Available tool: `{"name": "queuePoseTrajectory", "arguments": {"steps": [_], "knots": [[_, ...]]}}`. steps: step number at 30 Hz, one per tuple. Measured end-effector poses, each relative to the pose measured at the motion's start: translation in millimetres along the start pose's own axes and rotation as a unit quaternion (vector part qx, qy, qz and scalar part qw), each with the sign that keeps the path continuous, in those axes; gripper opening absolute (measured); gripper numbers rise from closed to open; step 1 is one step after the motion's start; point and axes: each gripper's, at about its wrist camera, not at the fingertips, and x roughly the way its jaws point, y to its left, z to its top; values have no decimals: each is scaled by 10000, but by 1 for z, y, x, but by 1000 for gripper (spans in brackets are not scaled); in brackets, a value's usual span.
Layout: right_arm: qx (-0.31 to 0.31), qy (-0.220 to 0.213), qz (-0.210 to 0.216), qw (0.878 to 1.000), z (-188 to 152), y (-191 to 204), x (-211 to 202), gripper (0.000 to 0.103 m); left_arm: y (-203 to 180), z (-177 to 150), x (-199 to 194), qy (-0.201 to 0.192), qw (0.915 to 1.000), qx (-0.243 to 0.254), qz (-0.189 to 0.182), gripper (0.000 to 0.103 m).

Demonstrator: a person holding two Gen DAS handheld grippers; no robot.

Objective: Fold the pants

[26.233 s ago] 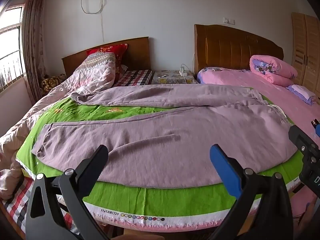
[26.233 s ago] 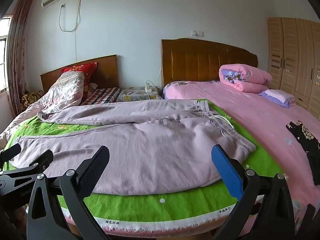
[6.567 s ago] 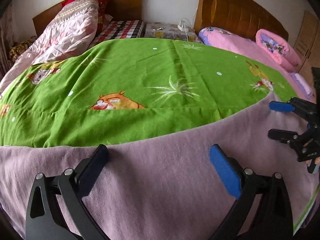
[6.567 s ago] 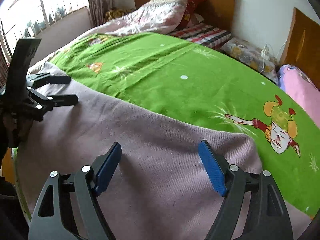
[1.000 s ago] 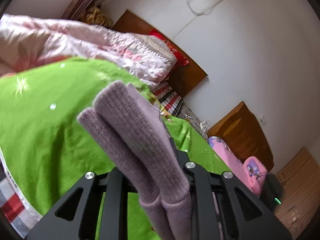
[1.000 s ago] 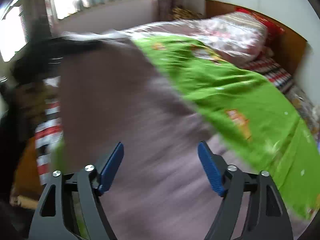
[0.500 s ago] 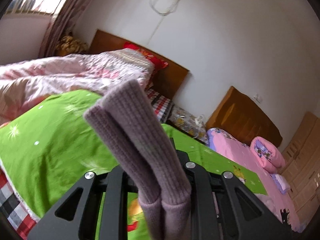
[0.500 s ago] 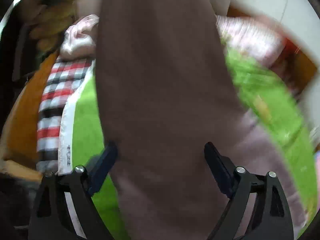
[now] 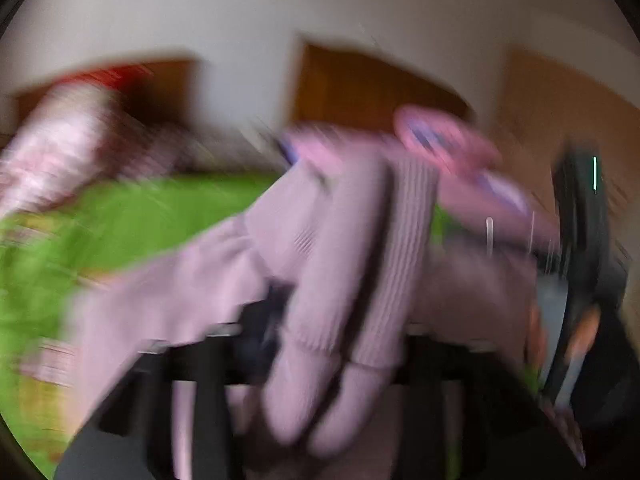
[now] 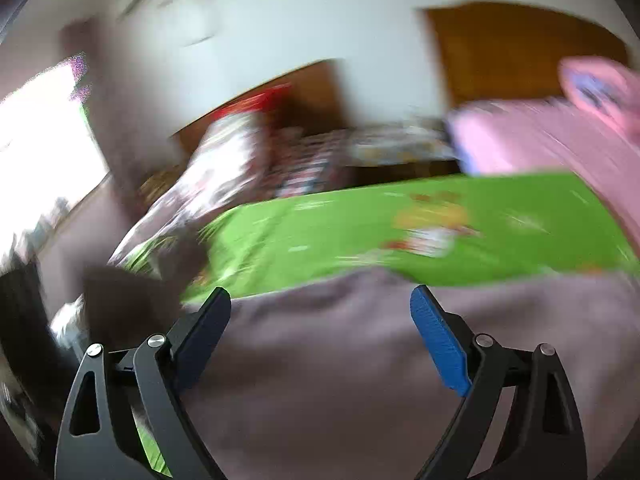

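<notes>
Blue-padded fingers of the right gripper (image 10: 320, 320) stand wide apart with nothing clamped, above the mauve knit pants (image 10: 340, 360) spread along the near edge of the green cartoon-print bedsheet (image 10: 400, 224). Left gripper (image 9: 320, 340) jaws are opening; the ribbed cuffs of the pants (image 9: 352, 280) are between its blurred fingers, whether pressed I cannot tell. Beyond lie a pink quilt (image 10: 560, 136) and brown wooden headboards (image 10: 520, 52).
</notes>
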Motion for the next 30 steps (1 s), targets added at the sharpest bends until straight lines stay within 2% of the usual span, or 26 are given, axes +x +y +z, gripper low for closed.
{"name": "queuePoseTrajectory", "arguments": {"steps": [2, 3, 4, 5, 8, 9, 10, 11, 13, 14, 17, 19, 22, 25, 28, 29, 30], "knots": [[261, -8, -222, 9994, -6, -24, -12, 88, -18, -15, 29, 487, 9984, 274, -58, 61], [356, 44, -237, 9991, -12, -30, -15, 88, -24, -21, 29, 494, 9981, 354, -93, 62], [414, 155, -146, 9989, -19, -34, -17, 88, -22, -23, 19, 347, 9986, 336, -227, 66], [420, 236, -73, 9988, -26, -34, -19, 88, -15, -25, -2, 54, 9992, 233, -326, 77], [477, 766, 389, 9952, -47, -23, -1, 88, 21, -34, -64, -820, 9963, -180, -197, 101], [524, 961, 601, 9922, -53, -19, 7, 88, 40, -42, -89, -1077, 9932, -444, -20, 102], [560, 1171, 871, 9877, -62, -11, 16, 88, 54, -48, -102, -1126, 9917, -603, 151, 102], [577, 1312, 1017, 9844, -65, -6, 23, 88, 76, -60, -114, -1012, 9898, -847, 533, 101], [591, 1733, 1120, 9767, -77, 6, 38, 88, 106, -81, -123, -755, 9844, -1221, 1019, 101], [556, 2009, 1084, 9720, -85, 11, 47, 87, 117, -93, -125, -671, 9812, -1411, 1133, 101], [372, 2099, 1059, 9713, -90, 19, 52, 86, 128, -121, -124, -479, 9755, -1707, 1302, 101], [360, 2155, 1127, 9693, -86, 22, 52, 75, 121, -131, -123, -410, 9758, -1694, 1319, 101], [283, 2283, 1156, 9663, -83, 30, 63, 74, 104, -123, -110, -442, 9795, -1420, 1359, 101], [376, 2284, 1248, 9648, -79, 27, 76, 72, 93, -114, -100, -456, 9850, -868, 1423, 101], [321, 2295, 1211, 9652, -79, 25, 78, 54, 87, -109, -84, -277, 9885, -471, 1412, 101], [317, 2306, 1193, 9652, -79, 23, 78, 46, 90, -109, -76, -166, 9891, -464, 1387, 101], [321, 2322, 1180, 9649, -80, 23, 77, 30, 94, -110, -66, 16, 9902, -472, 1317, 101]]}}
